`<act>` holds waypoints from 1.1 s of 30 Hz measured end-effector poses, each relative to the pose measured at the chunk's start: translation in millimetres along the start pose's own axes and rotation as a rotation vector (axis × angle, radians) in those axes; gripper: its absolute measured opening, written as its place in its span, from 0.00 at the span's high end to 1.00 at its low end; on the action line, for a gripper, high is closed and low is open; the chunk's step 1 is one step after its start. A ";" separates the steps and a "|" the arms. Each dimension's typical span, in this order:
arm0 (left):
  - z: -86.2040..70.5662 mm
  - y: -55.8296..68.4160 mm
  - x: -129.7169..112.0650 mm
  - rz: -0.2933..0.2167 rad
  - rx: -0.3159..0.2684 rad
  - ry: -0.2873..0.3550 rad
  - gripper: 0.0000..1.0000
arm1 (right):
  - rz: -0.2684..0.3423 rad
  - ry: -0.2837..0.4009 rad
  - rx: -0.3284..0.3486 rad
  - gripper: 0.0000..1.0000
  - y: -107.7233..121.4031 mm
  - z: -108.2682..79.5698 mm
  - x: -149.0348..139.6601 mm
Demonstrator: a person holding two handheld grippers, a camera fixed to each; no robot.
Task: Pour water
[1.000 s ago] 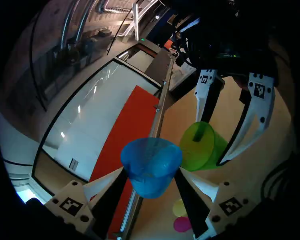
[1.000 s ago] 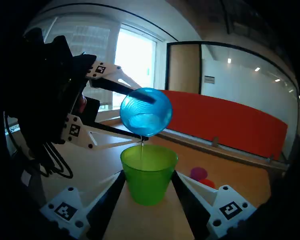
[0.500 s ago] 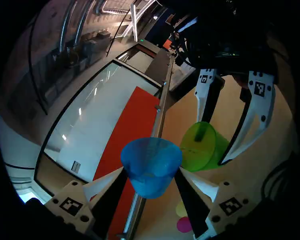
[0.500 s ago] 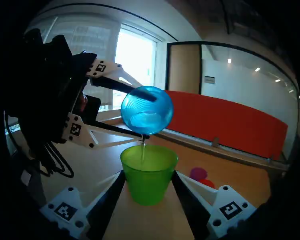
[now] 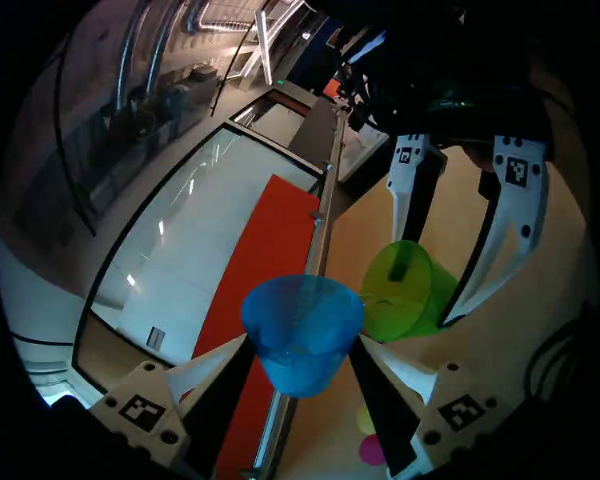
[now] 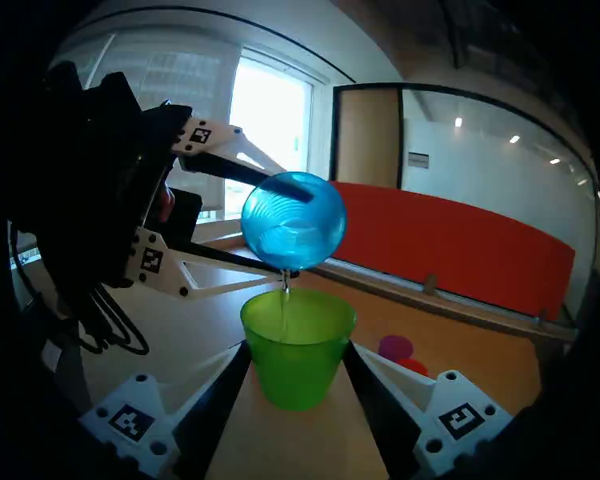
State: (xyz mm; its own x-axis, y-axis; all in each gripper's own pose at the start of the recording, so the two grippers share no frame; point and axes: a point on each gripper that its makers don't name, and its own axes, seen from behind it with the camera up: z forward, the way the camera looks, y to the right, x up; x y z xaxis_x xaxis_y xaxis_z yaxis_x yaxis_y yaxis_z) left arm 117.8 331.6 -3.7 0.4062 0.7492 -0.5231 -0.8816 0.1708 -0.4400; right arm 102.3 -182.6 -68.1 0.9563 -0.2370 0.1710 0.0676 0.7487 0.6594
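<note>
While my left claw (image 5: 302, 342) grips the tilted blue cup (image 5: 300, 316) on both sides, a thin stream of water (image 6: 284, 298) falls from its rim into the green cup (image 6: 298, 364), clamped in my right claw (image 6: 297, 350) just below.

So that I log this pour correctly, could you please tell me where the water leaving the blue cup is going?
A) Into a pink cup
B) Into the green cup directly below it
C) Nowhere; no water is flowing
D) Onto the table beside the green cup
B: in the right gripper view a thin stream of water drops from the lip of the tilted blue cup into the open mouth of the green cup below it.
</note>
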 end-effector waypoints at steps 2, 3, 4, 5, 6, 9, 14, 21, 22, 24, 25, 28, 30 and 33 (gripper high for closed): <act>0.1 -0.1 -0.2 0.001 0.002 0.001 0.19 | -0.001 -0.001 0.000 0.13 0.3 0.2 0.0; 0.2 -0.4 -0.2 0.002 0.003 0.001 0.19 | -0.001 -0.001 0.001 0.13 0.3 0.3 0.1; 0.3 -0.7 -0.2 0.003 0.004 0.001 0.19 | -0.002 -0.001 0.001 0.13 0.2 0.3 0.2; 0.4 -0.9 -0.2 0.004 0.005 0.001 0.19 | -0.002 -0.002 0.002 0.13 0.1 0.4 0.3; 0.6 -1.1 -0.2 0.007 0.007 0.001 0.19 | -0.002 -0.002 0.002 0.13 0.1 0.5 0.3; 1.1 -1.1 0.1 0.016 0.010 0.002 0.19 | -0.004 -0.001 0.003 0.13 0.2 1.0 0.4; 1.2 -1.5 0.2 0.023 0.016 0.004 0.19 | -0.005 -0.001 0.005 0.13 0.2 1.7 0.2; 1.0 -1.8 -1.0 0.034 0.023 0.002 0.19 | -0.007 -0.004 0.007 0.13 -0.1 2.0 -0.7; 0.9 -1.5 -1.0 0.035 0.023 0.002 0.19 | -0.007 -0.004 0.007 0.13 -0.1 2.1 -0.8; 0.7 -1.2 -1.2 0.039 0.025 0.002 0.20 | -0.007 -0.005 0.008 0.13 -0.1 2.1 -1.2; 0.6 -1.5 -1.2 0.042 0.026 0.001 0.19 | -0.007 -0.004 0.008 0.13 0.0 2.1 -1.3; 0.3 -1.8 -1.0 0.049 0.029 0.001 0.19 | -0.007 -0.005 0.008 0.14 0.2 2.0 -1.8; 0.0 -1.6 -0.9 0.052 0.030 0.002 0.19 | -0.008 -0.005 0.008 0.13 0.4 1.7 -2.1; -0.6 -1.2 -1.0 0.057 0.031 0.002 0.19 | -0.010 -0.007 0.007 0.13 0.9 1.0 -2.6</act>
State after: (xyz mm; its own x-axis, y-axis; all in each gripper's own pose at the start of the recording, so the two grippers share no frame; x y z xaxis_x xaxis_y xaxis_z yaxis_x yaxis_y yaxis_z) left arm 118.6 330.2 -3.1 0.3557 0.7569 -0.5482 -0.9103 0.1477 -0.3867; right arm 99.6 -182.0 -67.2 0.9537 -0.2486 0.1691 0.0753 0.7420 0.6662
